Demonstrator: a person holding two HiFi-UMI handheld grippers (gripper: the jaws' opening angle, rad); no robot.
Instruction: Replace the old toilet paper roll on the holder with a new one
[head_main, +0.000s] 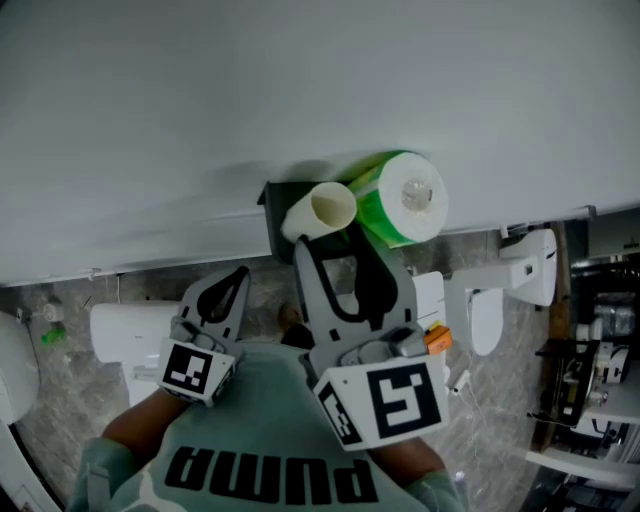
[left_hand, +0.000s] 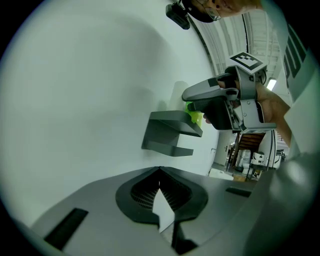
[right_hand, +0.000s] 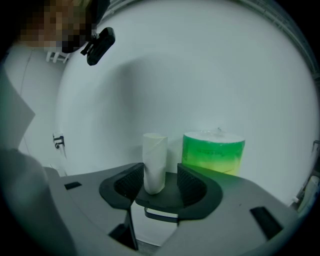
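Head view: a bare, pale cardboard tube (head_main: 325, 208) and a green-wrapped new roll (head_main: 400, 200) stand side by side on the dark holder (head_main: 275, 215).

Left gripper view: the left gripper (left_hand: 160, 170) has its jaws together, empty.

Right gripper view: the right gripper (right_hand: 160, 182) has its jaws partly apart around the upright tube, with a gap on one side.

Washroom mock-up inside a bigger work hall — part bathroom, part stockroom

A plain white wall (head_main: 300, 90) carries a dark toilet-paper holder (head_main: 276, 222) with a green-wrapped roll (head_main: 405, 200) on top. Below it, a grey stone-look floor (head_main: 70, 400) holds several white fixtures (head_main: 125, 335) that look like sanitary ware, set along the wall. Off to the right stand open storage racks (head_main: 590, 370) crowded with goods — more showroom or store than home.
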